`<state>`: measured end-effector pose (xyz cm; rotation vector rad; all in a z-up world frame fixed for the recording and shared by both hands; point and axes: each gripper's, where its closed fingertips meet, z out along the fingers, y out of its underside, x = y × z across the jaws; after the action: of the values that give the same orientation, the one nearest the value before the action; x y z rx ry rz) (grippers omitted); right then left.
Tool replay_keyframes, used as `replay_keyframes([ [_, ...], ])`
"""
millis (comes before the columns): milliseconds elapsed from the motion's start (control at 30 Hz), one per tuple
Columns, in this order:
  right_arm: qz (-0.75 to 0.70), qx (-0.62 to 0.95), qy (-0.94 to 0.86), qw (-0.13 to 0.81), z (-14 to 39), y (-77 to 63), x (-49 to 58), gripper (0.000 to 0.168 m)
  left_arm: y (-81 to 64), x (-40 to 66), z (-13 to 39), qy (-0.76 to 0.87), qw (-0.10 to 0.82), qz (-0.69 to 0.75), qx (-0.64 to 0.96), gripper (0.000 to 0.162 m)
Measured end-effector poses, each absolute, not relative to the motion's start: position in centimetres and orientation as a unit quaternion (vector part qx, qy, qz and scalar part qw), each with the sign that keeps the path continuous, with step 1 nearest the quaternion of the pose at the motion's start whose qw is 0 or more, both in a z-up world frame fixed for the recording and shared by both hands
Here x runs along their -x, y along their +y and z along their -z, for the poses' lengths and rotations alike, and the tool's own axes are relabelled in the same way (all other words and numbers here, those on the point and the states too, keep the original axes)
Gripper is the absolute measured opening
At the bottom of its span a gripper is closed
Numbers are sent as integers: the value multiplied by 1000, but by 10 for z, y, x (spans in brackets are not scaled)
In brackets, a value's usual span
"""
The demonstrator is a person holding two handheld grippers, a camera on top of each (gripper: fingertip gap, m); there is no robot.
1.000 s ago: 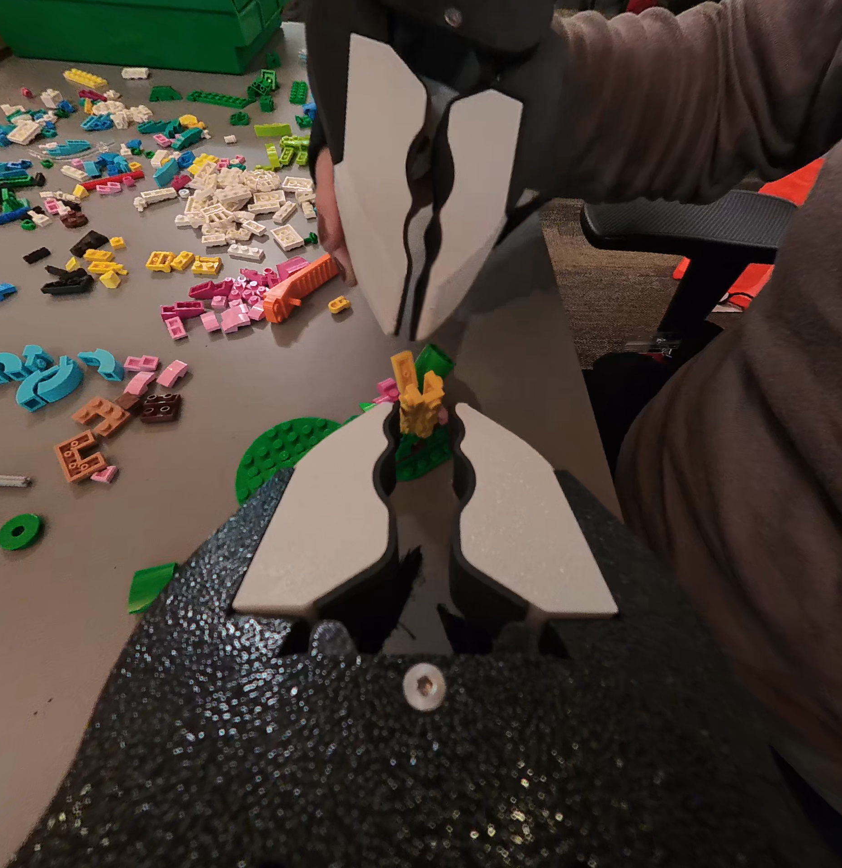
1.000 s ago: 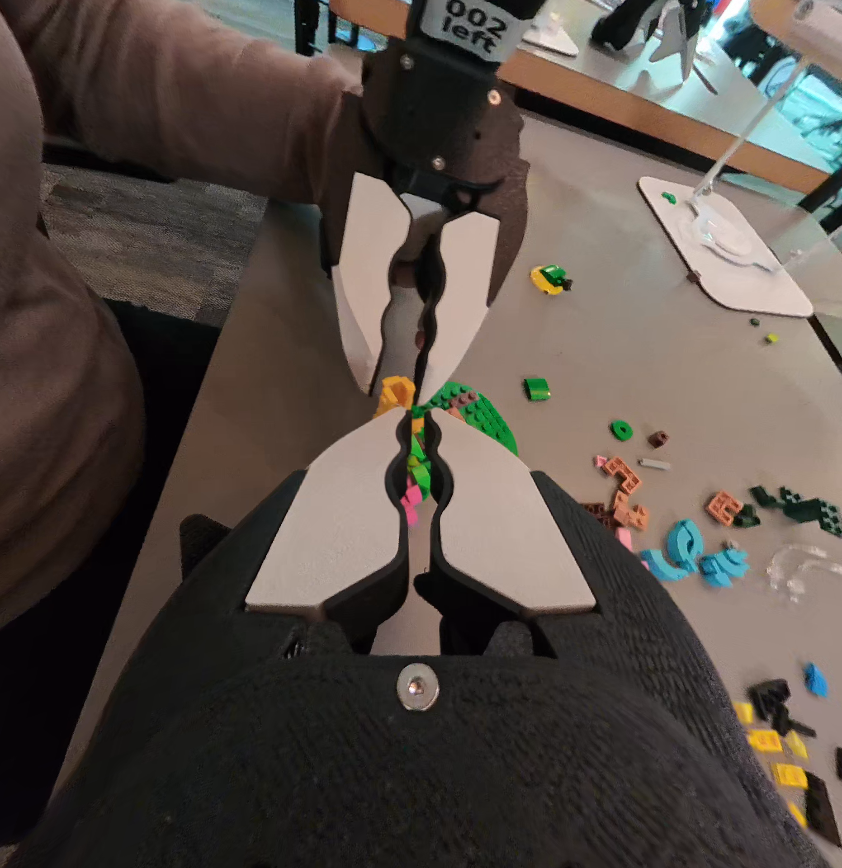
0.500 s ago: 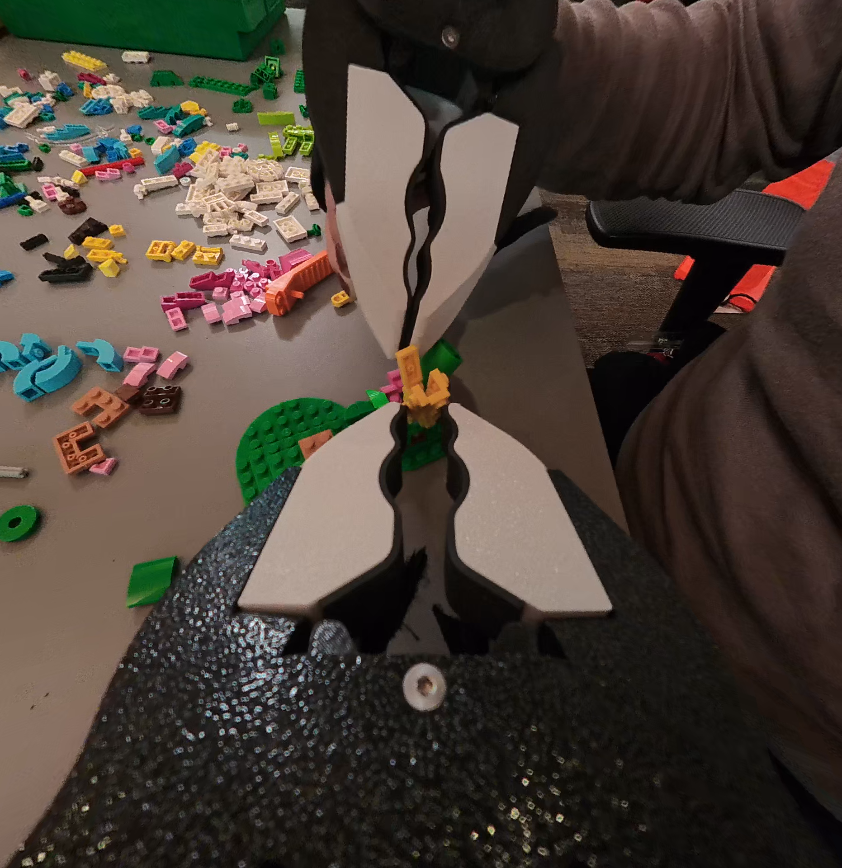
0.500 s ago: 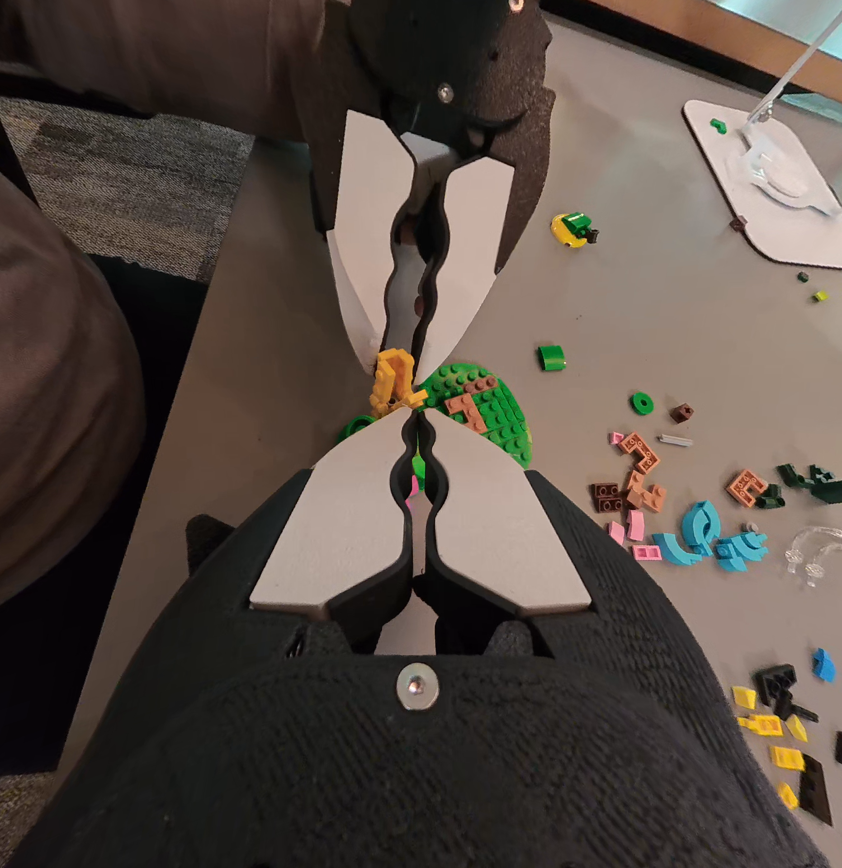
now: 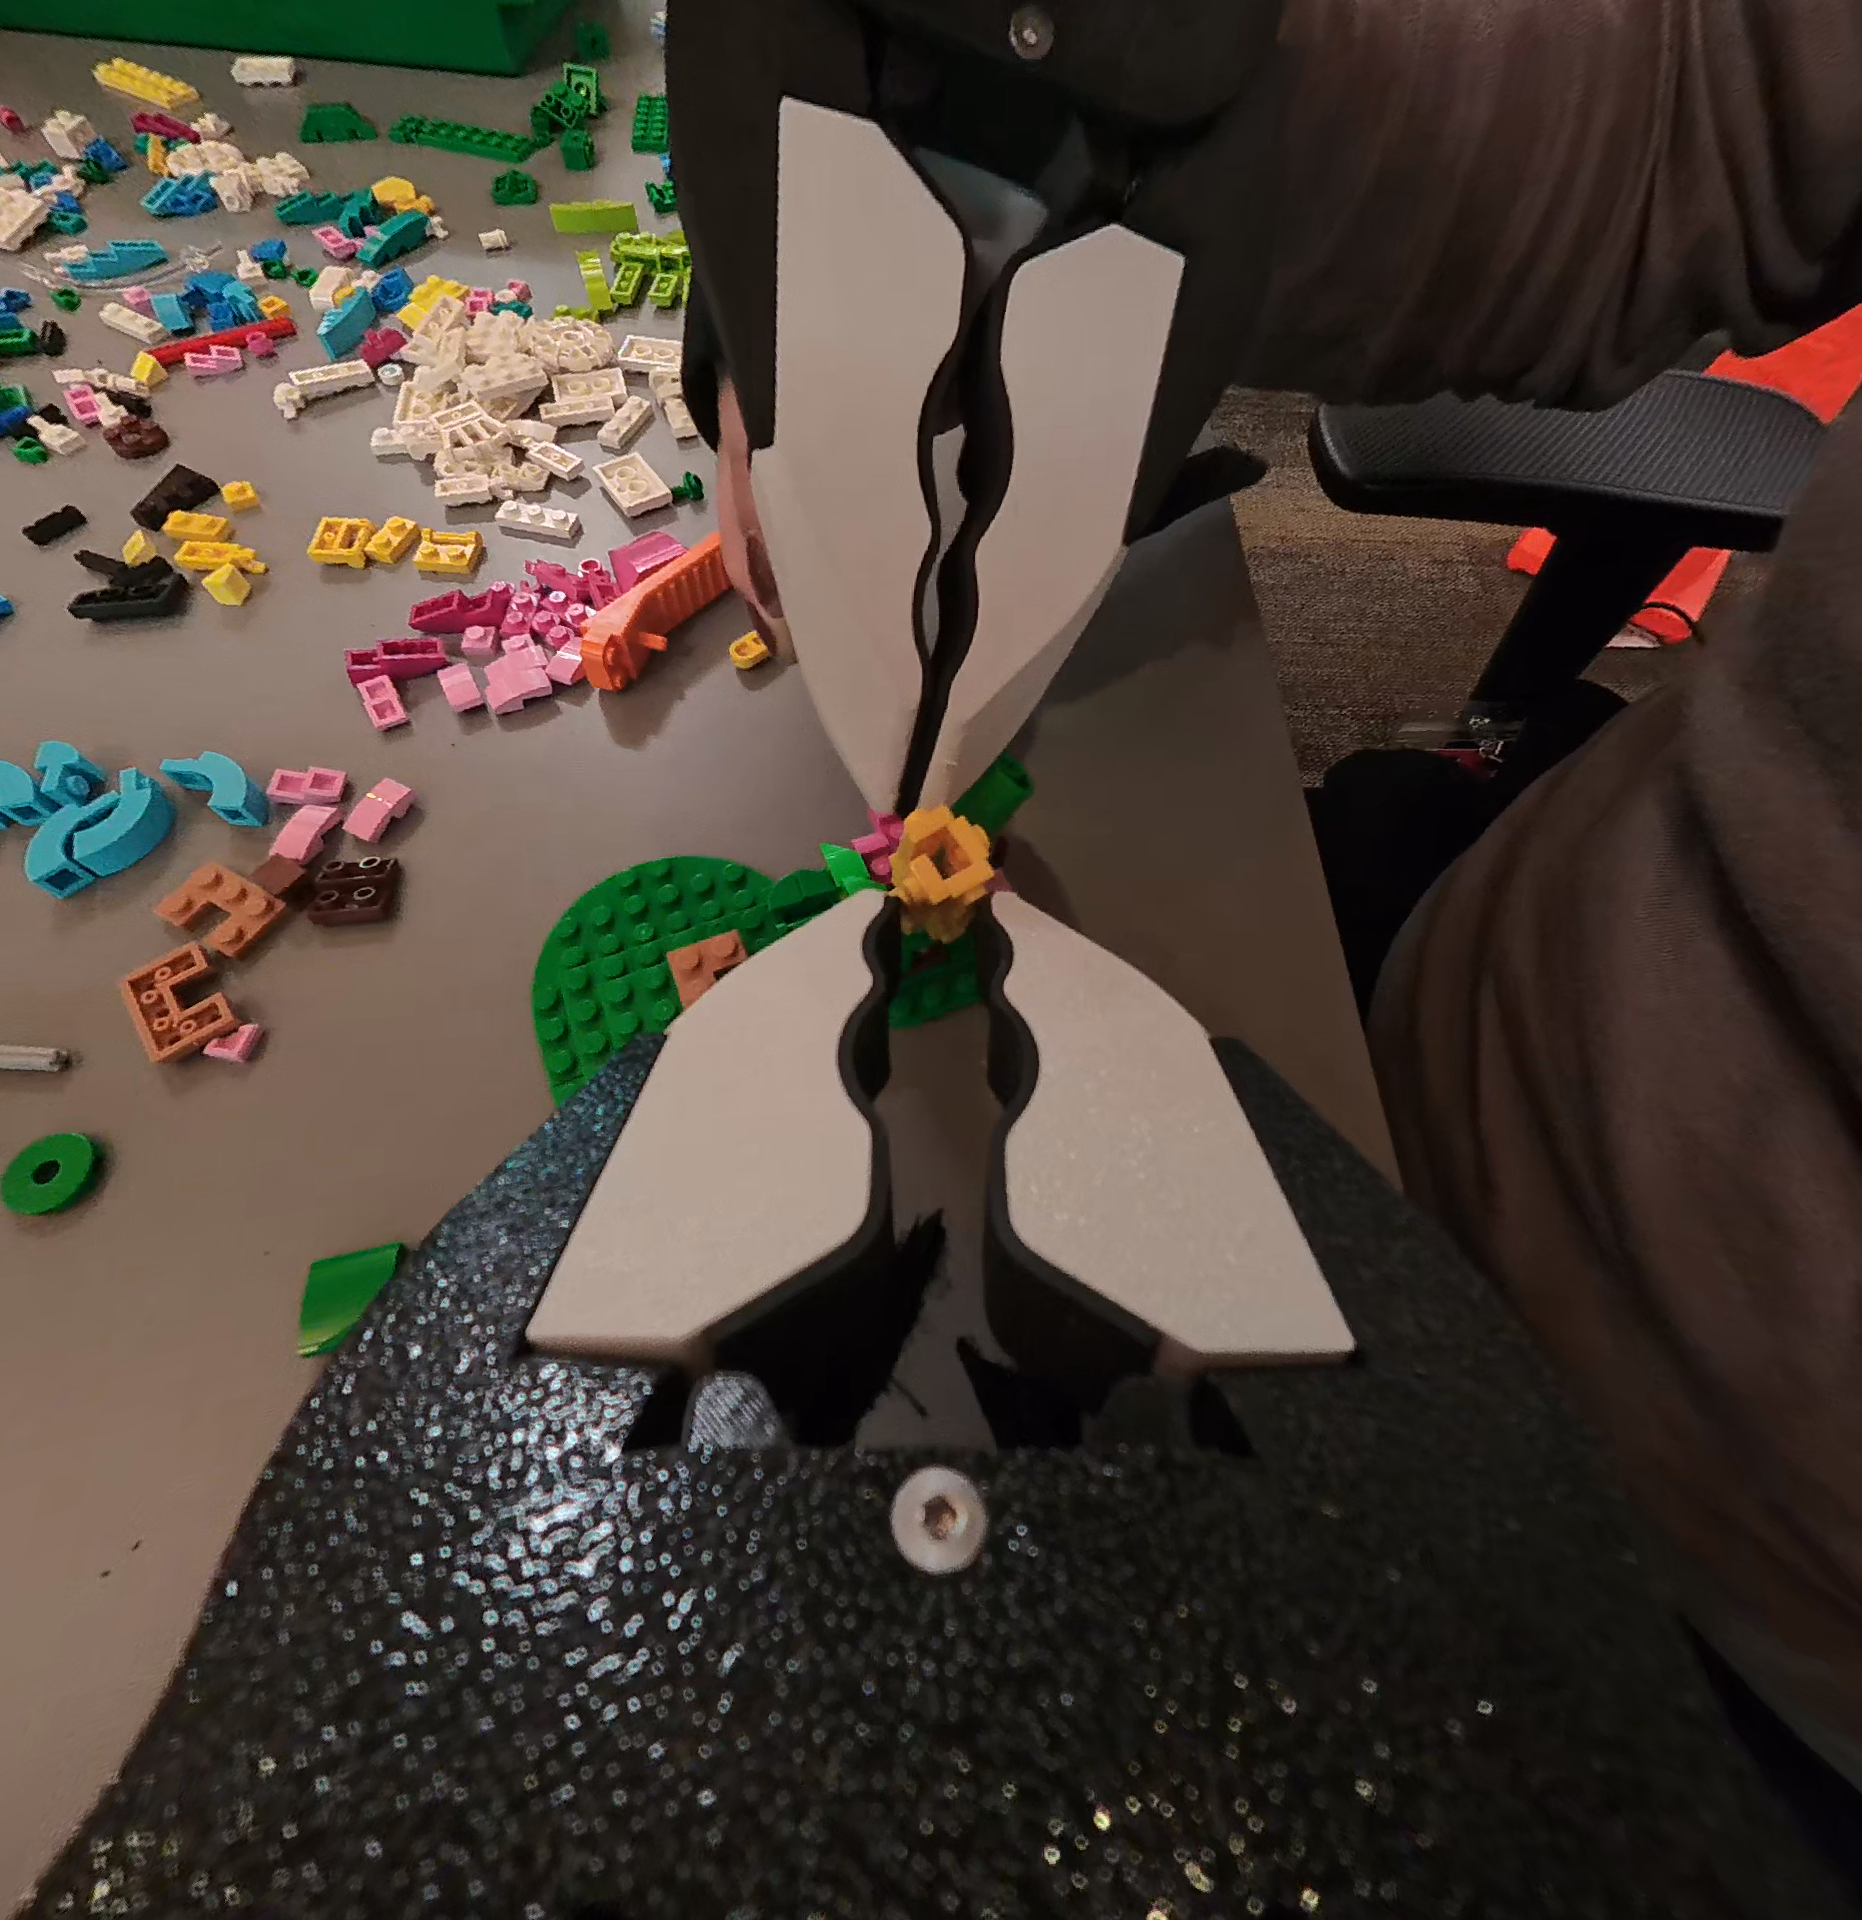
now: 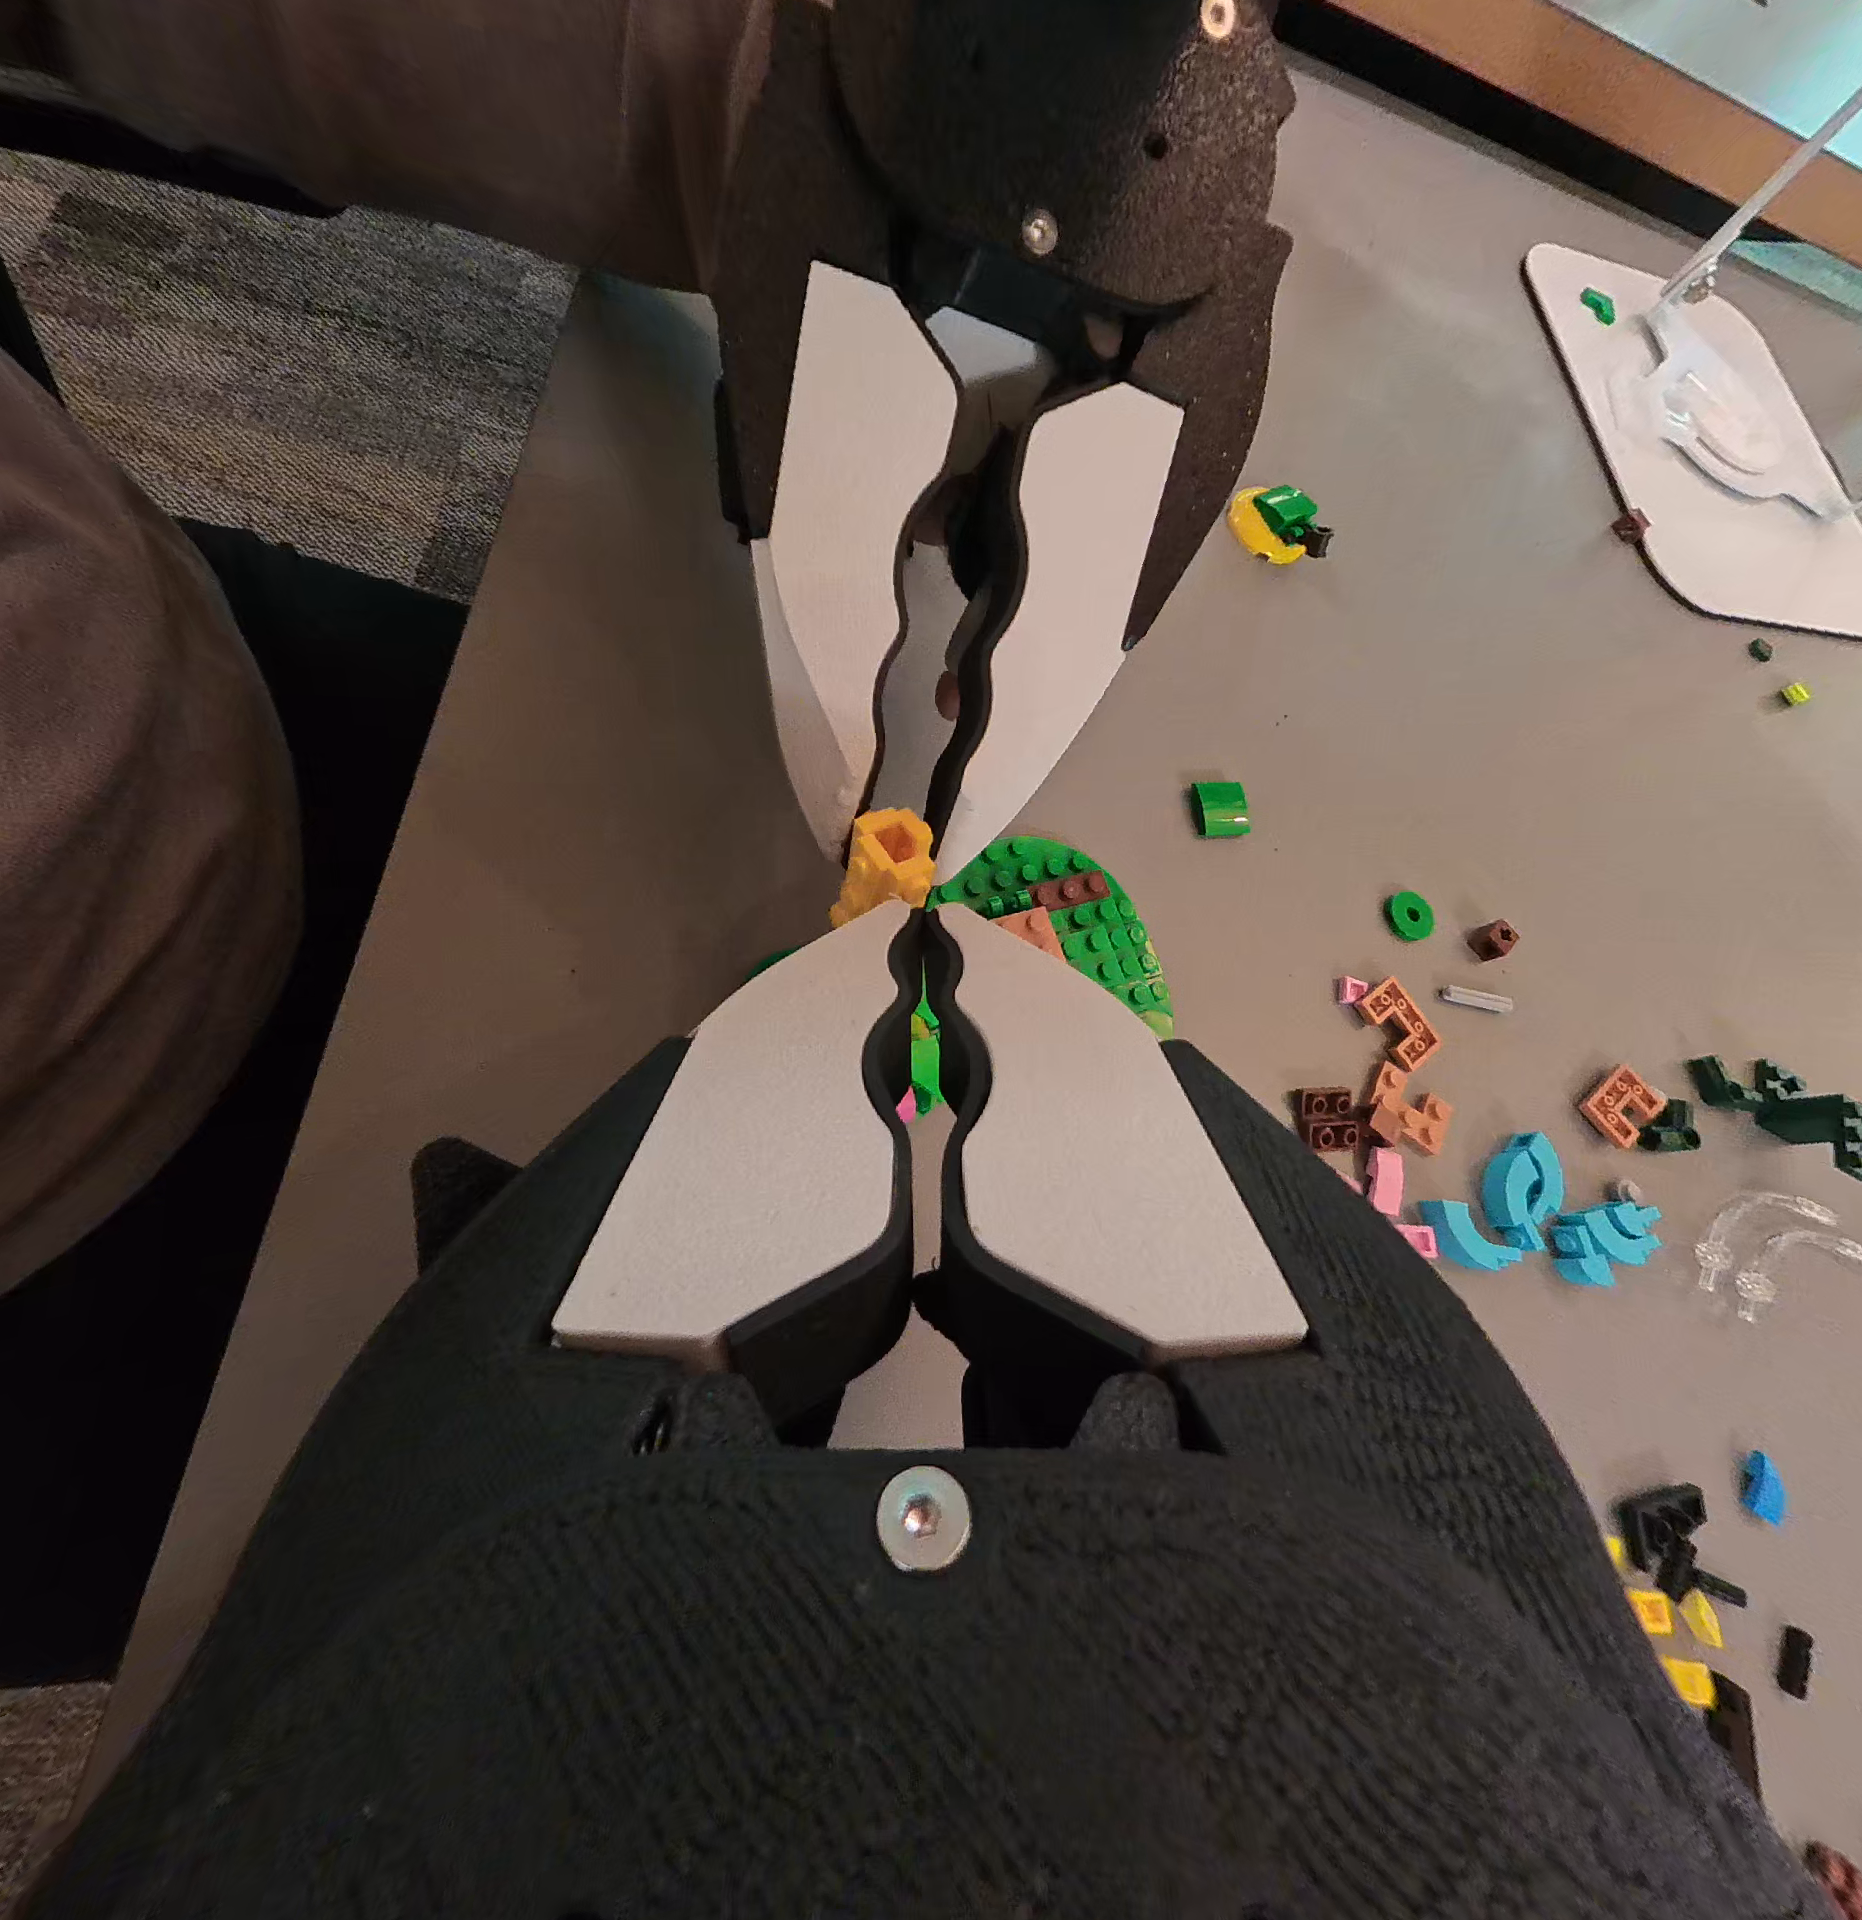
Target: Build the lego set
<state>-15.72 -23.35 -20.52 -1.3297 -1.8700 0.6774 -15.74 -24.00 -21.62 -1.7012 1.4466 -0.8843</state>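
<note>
Seen first from the left wrist view, the left gripper [image 5: 932,914] points its white fingers [image 5: 761,1122] toward a small yellow lego piece [image 5: 937,862]; the tips stand a little apart with the yellow piece's lower end between them, clamped on it as far as can be told. Opposite, the right gripper [image 5: 922,795] reaches in from the top, its fingers closed together at the tips, which touch the pink and yellow top of the same small build. A round green baseplate [image 5: 636,956] with a tan brick on it lies on the grey surface [image 5: 439,1091] just beside the left fingers. This view alone shows the big spread of loose bricks: a white pile [image 5: 522,405], pink pieces [image 5: 491,644], an orange brick separator [image 5: 657,613], blue curved pieces [image 5: 85,821], and a green ring [image 5: 49,1172]. A black chair armrest [image 5: 1561,468] sits off the surface's edge.

Next, the right wrist view puts the right gripper [image 6: 922,920] in the foreground, fingers pressed nearly together with green and pink bits showing in the slit behind the tips. The yellow lego piece [image 6: 885,857] sits just past those tips, held at the tips of the left gripper [image 6: 896,821] coming from above. The green baseplate [image 6: 1072,925] lies to the right. Only here appear a white stand base [image 6: 1675,457], clear curved pieces [image 6: 1779,1247], and a yellow-and-green part [image 6: 1270,520].
</note>
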Motion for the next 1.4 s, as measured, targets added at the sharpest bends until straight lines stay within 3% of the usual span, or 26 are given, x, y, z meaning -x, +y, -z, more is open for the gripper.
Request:
replay_keyframes([
  [133,-275,535,-704,378,200,-226,150,0,-245,158,216,560,358,351,659,22],
  [333,-334,560,-672,352,195,-231,137,1,-245,160,211,550,371,356,658,21],
  [433,-335,570,-671,337,198,-237,140,11,-245,161,209,549,377,351,659,22],
  [633,-305,612,-637,355,198,-240,152,27,-245,160,211,554,389,326,659,8],
  [1400,-239,617,-648,377,207,-243,159,16,-243,152,211,576,389,314,647,2],
])
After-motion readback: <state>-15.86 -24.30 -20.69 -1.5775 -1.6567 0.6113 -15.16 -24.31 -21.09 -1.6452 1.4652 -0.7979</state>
